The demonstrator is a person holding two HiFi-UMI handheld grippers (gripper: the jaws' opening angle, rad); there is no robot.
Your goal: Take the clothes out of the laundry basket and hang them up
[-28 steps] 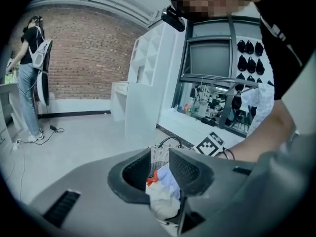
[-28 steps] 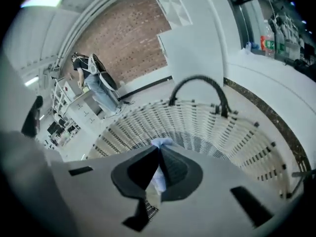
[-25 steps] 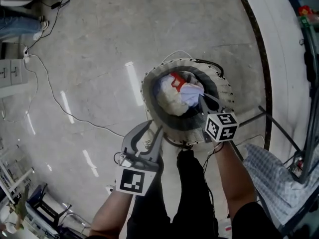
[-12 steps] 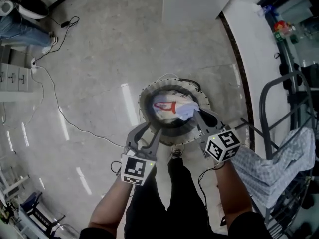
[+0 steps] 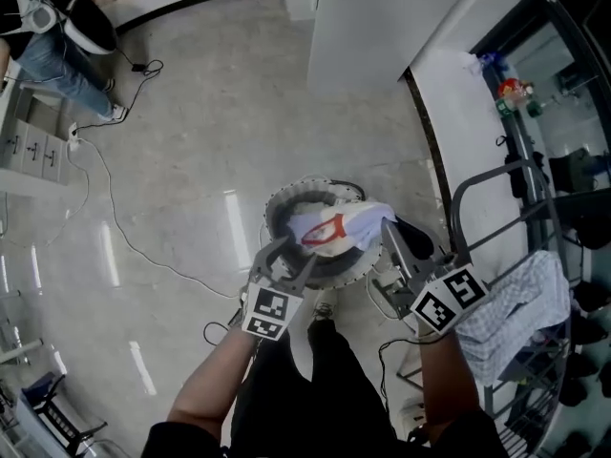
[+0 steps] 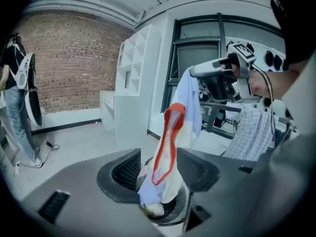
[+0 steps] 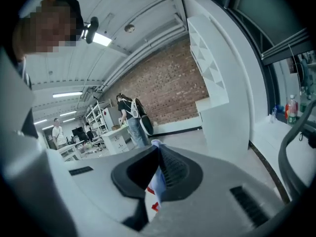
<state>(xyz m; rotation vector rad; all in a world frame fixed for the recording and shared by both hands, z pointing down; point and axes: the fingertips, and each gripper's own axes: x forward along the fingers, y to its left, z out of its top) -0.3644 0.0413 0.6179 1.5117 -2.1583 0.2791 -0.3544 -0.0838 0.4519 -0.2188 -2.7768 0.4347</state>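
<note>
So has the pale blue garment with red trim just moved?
Yes, upward: the garment lay inside the round white laundry basket; now the right gripper lifts most of it above the rim.

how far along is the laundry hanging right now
Done: one checked garment already hangs on the rack. In hand: the right gripper is shut on a blue garment held up over the basket; it hangs untouched between the left gripper's jaws, which have just been opening. Left: hanging this one, plus a white piece in the basket.

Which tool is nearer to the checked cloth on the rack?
Right. The right tool is beside the checked cloth; the left tool is farther off, across the basket.
</note>
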